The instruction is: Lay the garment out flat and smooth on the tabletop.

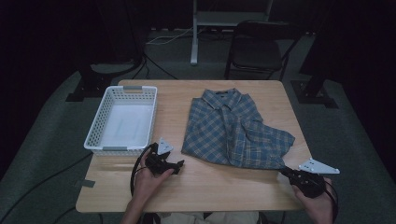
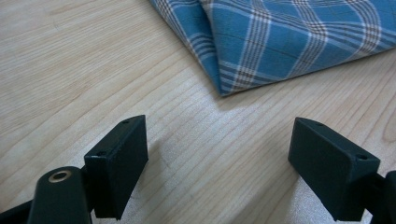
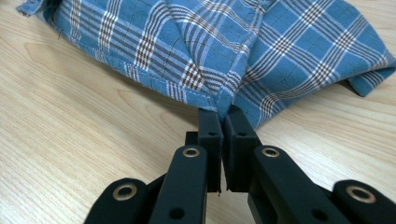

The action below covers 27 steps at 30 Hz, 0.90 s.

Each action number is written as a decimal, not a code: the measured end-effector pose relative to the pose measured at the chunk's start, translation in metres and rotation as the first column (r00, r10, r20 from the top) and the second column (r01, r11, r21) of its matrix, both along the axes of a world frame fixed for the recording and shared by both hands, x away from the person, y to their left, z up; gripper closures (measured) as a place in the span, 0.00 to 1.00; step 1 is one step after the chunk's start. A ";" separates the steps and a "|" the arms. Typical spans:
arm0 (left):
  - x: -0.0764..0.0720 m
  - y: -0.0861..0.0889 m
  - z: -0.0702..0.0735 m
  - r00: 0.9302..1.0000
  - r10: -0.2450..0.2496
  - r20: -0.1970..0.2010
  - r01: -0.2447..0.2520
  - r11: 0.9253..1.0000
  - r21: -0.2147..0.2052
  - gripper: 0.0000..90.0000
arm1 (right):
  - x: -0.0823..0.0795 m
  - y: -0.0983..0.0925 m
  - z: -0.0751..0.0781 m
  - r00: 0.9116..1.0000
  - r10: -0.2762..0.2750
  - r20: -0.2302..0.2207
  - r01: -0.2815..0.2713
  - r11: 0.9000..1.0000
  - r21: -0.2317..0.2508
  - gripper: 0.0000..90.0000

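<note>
We see a folded plaid shirt (image 1: 236, 128) lying right of centre on the table (image 1: 196, 186), collar toward the far edge, its near hem parallel to the near edge. A white basket (image 1: 122, 120) sits at the table's left, well apart from the shirt, with bare wood between them. Our right tongs (image 3: 223, 116) are closed on the shirt's near right corner, pinching the hem by the table's right edge. Our left tongs (image 2: 217, 158) stand wide open over bare wood, nothing between them, just short of the shirt's near left corner (image 2: 224, 86). A broad strip of bare table runs along the near edge in front of the shirt.
</note>
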<state>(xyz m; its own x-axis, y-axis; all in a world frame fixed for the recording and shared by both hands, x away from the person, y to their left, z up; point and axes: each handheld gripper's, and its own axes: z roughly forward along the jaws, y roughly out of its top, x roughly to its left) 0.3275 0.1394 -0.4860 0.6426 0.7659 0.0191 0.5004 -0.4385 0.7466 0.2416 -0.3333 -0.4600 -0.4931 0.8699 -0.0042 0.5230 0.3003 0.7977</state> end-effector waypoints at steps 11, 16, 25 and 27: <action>0.000 0.000 0.000 1.000 0.001 0.000 -0.001 1.000 -0.001 0.23 | -0.011 -0.017 -0.006 0.998 -0.048 -0.029 0.048 0.999 0.000 0.95; 0.000 0.000 0.000 1.000 0.001 0.000 -0.001 1.000 0.000 0.23 | -0.017 -0.027 -0.003 0.997 -0.075 -0.020 0.075 0.997 0.007 0.95; -0.001 -0.002 0.000 1.000 -0.008 0.000 0.008 1.000 -0.001 0.23 | -0.015 -0.026 -0.002 0.998 -0.064 -0.016 0.065 0.998 0.017 0.87; -0.001 -0.002 0.003 1.000 -0.021 -0.007 0.020 1.000 -0.014 0.33 | -0.014 -0.024 -0.001 0.998 -0.059 -0.015 0.059 0.998 0.016 0.86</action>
<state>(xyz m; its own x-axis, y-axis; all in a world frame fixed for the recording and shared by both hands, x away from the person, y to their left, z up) 0.3265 0.1372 -0.4834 0.6583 0.7528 0.0040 0.4968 -0.4384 0.7490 0.2279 -0.3573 -0.4614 -0.4406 0.8975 0.0173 0.5509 0.2552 0.7946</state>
